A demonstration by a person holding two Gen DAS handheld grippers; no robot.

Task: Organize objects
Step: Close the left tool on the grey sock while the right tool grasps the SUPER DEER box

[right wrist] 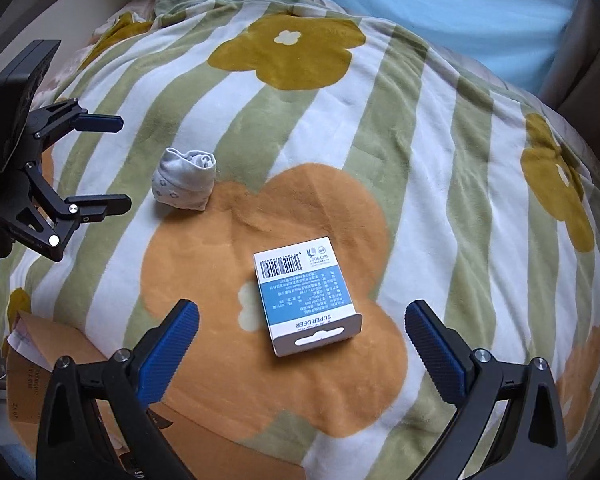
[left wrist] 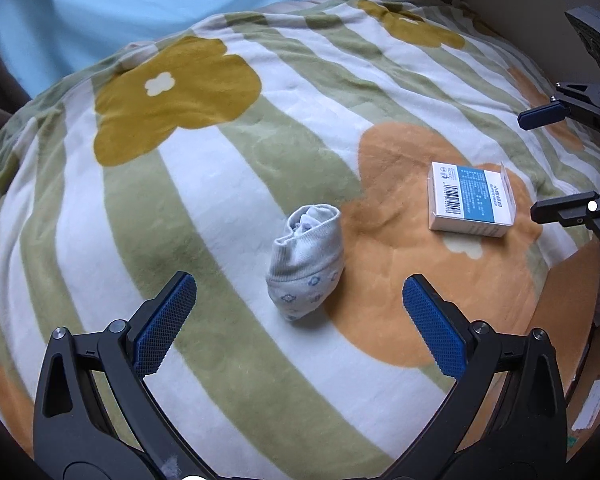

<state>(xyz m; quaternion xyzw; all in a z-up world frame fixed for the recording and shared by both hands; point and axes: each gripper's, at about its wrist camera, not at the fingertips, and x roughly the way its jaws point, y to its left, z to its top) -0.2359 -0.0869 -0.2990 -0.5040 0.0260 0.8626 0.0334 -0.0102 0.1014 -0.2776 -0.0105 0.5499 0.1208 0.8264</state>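
**Q:** Bedding fills both views; what do we label first?

**A:** We label the fleece blanket, striped green and white with large mustard and orange flowers. It lies over a rounded surface, with pale blue fabric behind it. In the right wrist view, a brown cardboard box shows at the blanket's lower left edge.

**Q:** Which tools come next in size?

**A:** We mark the left gripper, its black arms spread wide and its blue ribbed pads well apart, with nothing between them. The right gripper is equally wide and empty. Each appears sideways at the edge of the other's view, also spread.

**Q:** Where do we place the task's objects?

**A:** We find the small carton, white with a blue panel and a barcode, lying flat on the orange flower. It sits just ahead of the right gripper, between the lines of its fingers but touching neither. Its hang-tab end faces that camera, and the print reads "SUPER DEER".

**Q:** And the smallest item?

**A:** We note the rolled grey sock, patterned with small blue shapes. It rests at the flower's edge, near the carton but apart from it. It lies just ahead of the left gripper, untouched.
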